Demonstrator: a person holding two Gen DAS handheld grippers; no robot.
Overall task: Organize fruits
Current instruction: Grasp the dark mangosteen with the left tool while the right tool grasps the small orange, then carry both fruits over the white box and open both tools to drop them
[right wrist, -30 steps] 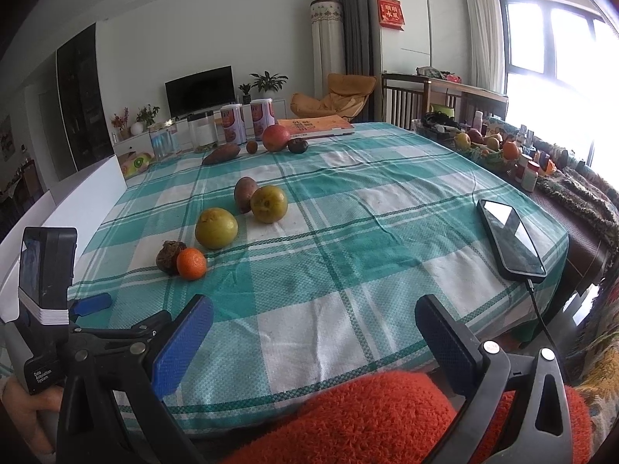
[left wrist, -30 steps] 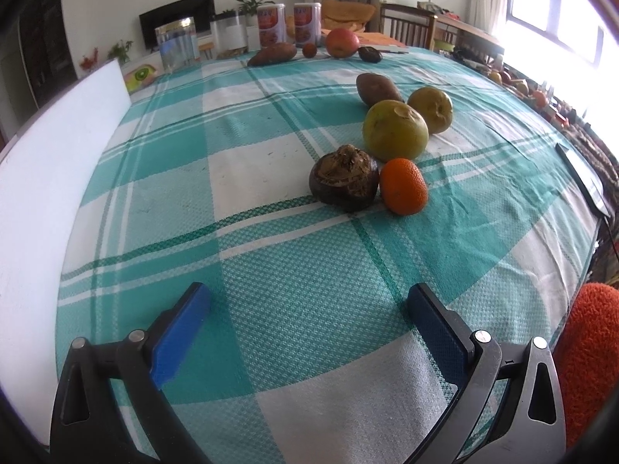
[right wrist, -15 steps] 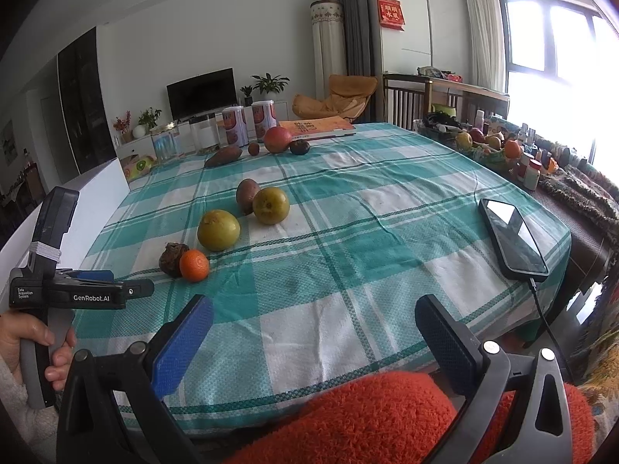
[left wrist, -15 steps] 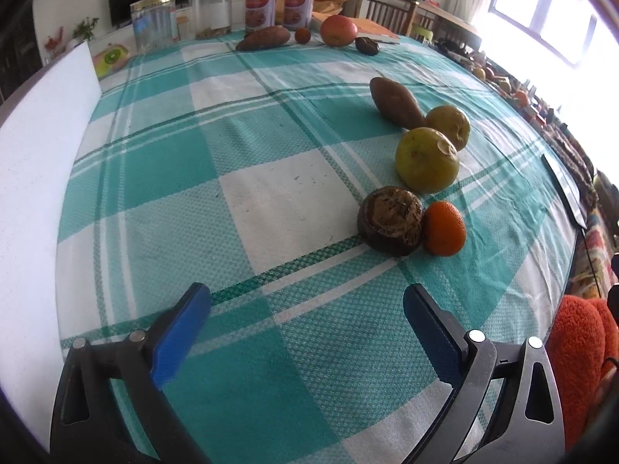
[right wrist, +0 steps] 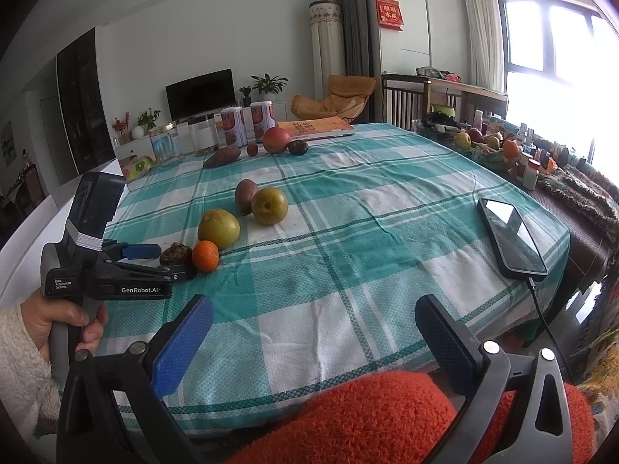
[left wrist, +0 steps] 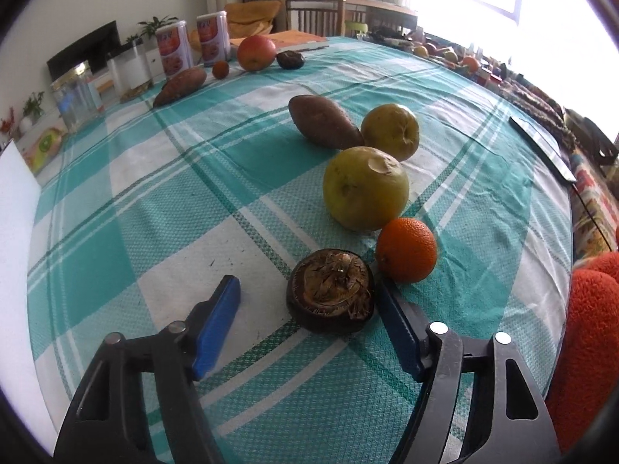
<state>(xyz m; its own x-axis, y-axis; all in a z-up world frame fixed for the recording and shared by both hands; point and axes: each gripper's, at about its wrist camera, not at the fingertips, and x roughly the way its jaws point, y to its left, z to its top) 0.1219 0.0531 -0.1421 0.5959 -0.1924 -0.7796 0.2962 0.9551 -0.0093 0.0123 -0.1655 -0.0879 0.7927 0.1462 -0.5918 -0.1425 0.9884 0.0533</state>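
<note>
The left gripper [left wrist: 305, 301] reaches low over a table spread with a teal and white checked tablecloth [left wrist: 154, 201]. Its two blue fingers are about half open and closing around a dark brown, dried-looking round fruit [left wrist: 330, 295] that sits on the cloth between them. The right-hand blue pad [left wrist: 398, 332] lies right against the fruit's side and may already touch it; the left-hand pad [left wrist: 218, 326] still stands apart from it, with bare cloth in the gap.

Just beyond the brown fruit, on its right, sits a small orange [left wrist: 406, 249], very close to the fruit and to the tip of the right-hand pad. Behind the orange is a large yellow-green fruit [left wrist: 365, 187], then a second yellow-green fruit [left wrist: 390, 131] touching a brown sweet potato [left wrist: 323, 121].

At the far edge of the table lie another sweet potato [left wrist: 180, 85], a red apple [left wrist: 256, 52], a small reddish fruit [left wrist: 220, 69] and a dark fruit [left wrist: 290, 60], in front of two printed tins [left wrist: 191, 46].

In the right wrist view, a hand [right wrist: 58, 321] in a cream fleece sleeve holds the left gripper's handle. The right gripper [right wrist: 313, 332] hovers near the table's front edge with its blue fingers wide apart and nothing between them, above orange fleece fabric [right wrist: 387, 417]. A phone [right wrist: 510, 236] lies plugged in on the right side of the table.
</note>
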